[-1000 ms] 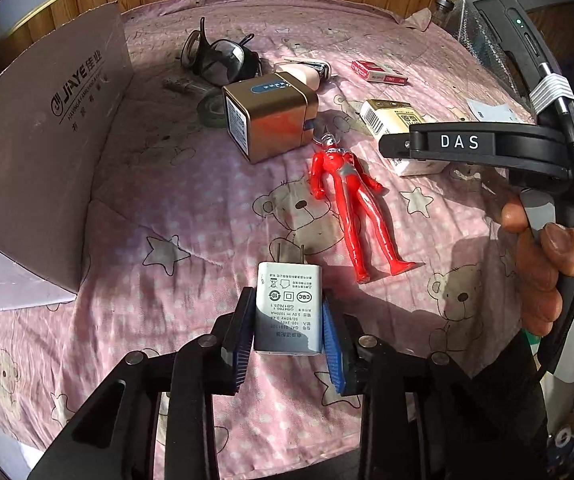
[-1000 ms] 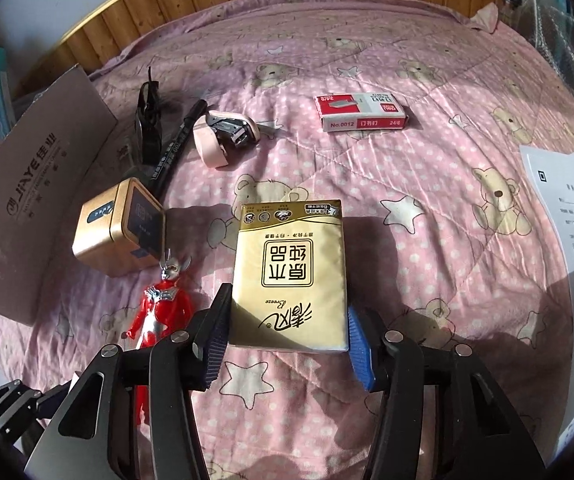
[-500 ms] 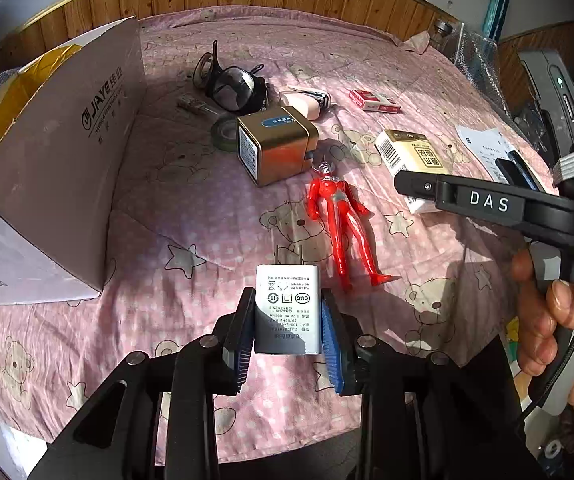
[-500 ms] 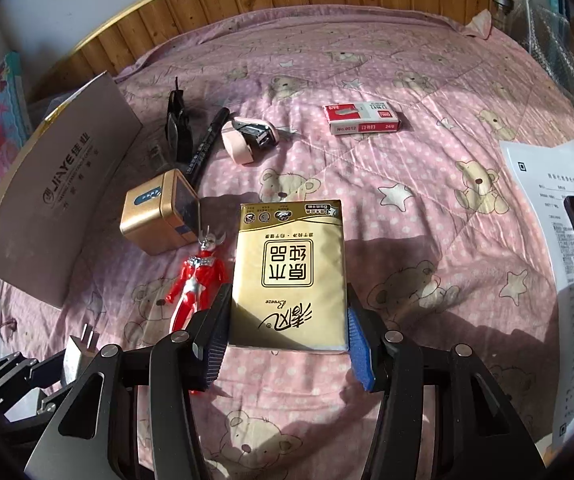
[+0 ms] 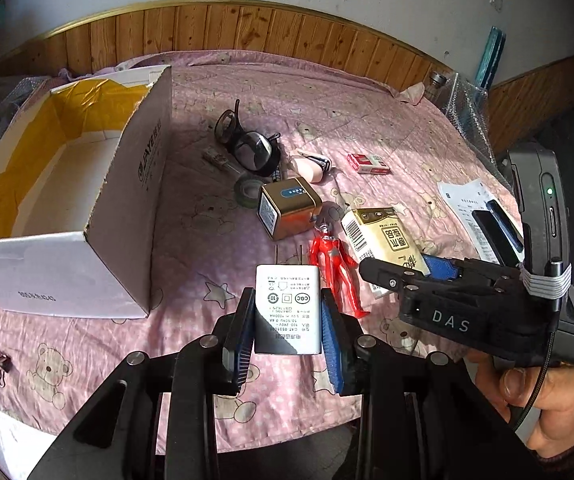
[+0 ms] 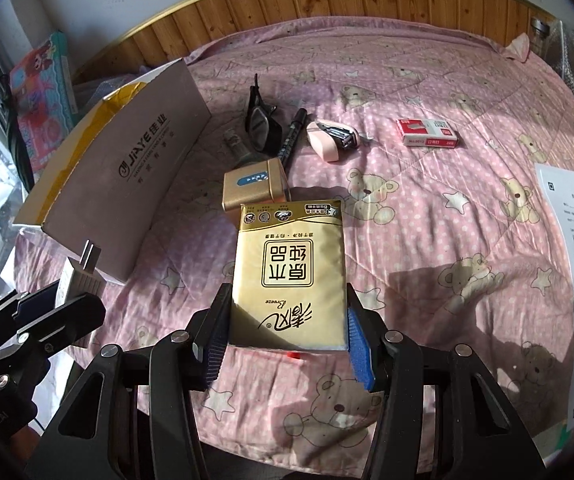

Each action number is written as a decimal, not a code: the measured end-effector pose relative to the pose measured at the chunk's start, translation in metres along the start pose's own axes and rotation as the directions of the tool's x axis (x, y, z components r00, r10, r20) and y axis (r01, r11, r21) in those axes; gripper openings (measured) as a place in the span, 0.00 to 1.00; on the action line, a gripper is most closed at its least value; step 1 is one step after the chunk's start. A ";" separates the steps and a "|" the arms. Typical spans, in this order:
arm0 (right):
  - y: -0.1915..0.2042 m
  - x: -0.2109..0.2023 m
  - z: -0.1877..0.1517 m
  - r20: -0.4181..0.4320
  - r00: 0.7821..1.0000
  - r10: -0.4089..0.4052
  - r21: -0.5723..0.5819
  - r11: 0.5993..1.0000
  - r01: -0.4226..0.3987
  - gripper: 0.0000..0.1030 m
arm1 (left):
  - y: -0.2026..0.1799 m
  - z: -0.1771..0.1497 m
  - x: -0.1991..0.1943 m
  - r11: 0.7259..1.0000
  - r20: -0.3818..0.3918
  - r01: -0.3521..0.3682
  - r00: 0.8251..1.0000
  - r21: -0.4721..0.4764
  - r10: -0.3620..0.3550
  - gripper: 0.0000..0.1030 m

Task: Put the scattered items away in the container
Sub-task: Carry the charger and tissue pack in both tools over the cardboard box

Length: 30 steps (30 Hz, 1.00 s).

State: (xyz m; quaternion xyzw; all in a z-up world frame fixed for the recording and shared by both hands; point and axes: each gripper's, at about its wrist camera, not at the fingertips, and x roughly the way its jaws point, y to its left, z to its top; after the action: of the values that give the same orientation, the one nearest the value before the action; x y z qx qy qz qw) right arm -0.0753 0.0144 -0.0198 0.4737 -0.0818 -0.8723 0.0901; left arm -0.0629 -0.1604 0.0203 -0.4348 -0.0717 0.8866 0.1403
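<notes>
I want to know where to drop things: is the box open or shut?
Open. The left wrist view looks straight into the box: its top is uncovered, showing yellow inner walls and a bare pale floor. Nothing is visible inside.

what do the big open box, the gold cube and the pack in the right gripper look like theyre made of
Open box: corrugated cardboard, matte grey-white outside, yellow lining; the torn rim shows it.
Gold cube: probably a metal tin, going by its satin sheen and rolled edges.
Tissue pack, held in the right gripper: soft glossy plastic film, slightly puckered, over what is likely paper tissue.
</notes>
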 end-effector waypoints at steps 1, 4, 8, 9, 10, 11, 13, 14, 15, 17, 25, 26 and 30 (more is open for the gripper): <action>0.004 -0.002 0.002 0.003 1.000 0.004 -0.010 1.000 -0.004 0.52 | 0.001 0.003 -0.004 1.000 0.013 -0.002 1.000 0.001 0.001 0.31; 0.018 -0.006 0.009 0.011 1.000 0.023 -0.037 0.999 -0.023 0.52 | 0.004 0.011 -0.016 1.000 0.042 -0.006 0.999 0.002 0.006 0.31; 0.036 -0.008 0.020 0.017 0.999 0.046 -0.071 0.997 -0.045 0.52 | 0.012 0.023 -0.030 1.000 0.079 -0.006 0.997 -0.015 0.007 0.31; 0.039 -0.008 0.023 0.018 0.999 0.050 -0.078 0.996 -0.048 0.52 | 0.014 0.025 -0.034 1.000 0.087 -0.006 0.996 -0.018 0.008 0.31; 0.043 -0.008 0.026 0.020 0.998 0.054 -0.084 0.995 -0.052 0.52 | 0.016 0.029 -0.037 1.000 0.096 -0.010 0.995 -0.020 0.012 0.31; 0.047 -0.009 0.029 0.022 0.998 0.059 -0.091 0.994 -0.057 0.52 | 0.019 0.032 -0.040 1.000 0.104 -0.015 0.994 -0.025 0.017 0.31; 0.054 -0.009 0.035 0.026 0.997 0.066 -0.106 0.992 -0.063 0.52 | 0.025 0.038 -0.045 0.999 0.116 -0.023 0.993 -0.035 0.027 0.31; 0.058 -0.011 0.038 0.030 0.997 0.071 -0.113 0.991 -0.067 0.52 | 0.028 0.042 -0.047 0.999 0.122 -0.034 0.992 -0.039 0.038 0.31; 0.062 -0.011 0.041 0.032 0.997 0.076 -0.121 0.990 -0.072 0.52 | 0.031 0.045 -0.049 0.998 0.128 -0.044 0.991 -0.043 0.050 0.31; 0.070 -0.010 0.048 0.036 0.996 0.082 -0.138 0.987 -0.077 0.52 | 0.038 0.052 -0.052 0.997 0.134 -0.063 0.989 -0.050 0.069 0.31; 0.108 -0.008 0.078 0.050 0.992 0.118 -0.218 0.970 -0.105 0.52 | 0.067 0.074 -0.058 0.986 0.145 -0.151 0.976 -0.076 0.160 0.31; 0.113 -0.007 0.082 0.050 0.991 0.123 -0.228 0.968 -0.108 0.52 | 0.072 0.077 -0.059 0.984 0.147 -0.162 0.974 -0.078 0.172 0.31; 0.133 -0.003 0.099 0.050 0.988 0.143 -0.269 0.955 -0.124 0.52 | 0.092 0.087 -0.061 0.975 0.153 -0.203 0.964 -0.094 0.216 0.31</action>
State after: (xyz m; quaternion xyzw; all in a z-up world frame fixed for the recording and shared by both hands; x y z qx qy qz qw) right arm -0.1460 -0.1087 0.0662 0.4204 0.0007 -0.8831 0.2085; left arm -0.1129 -0.2672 0.0964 -0.3713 -0.0708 0.9255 0.0224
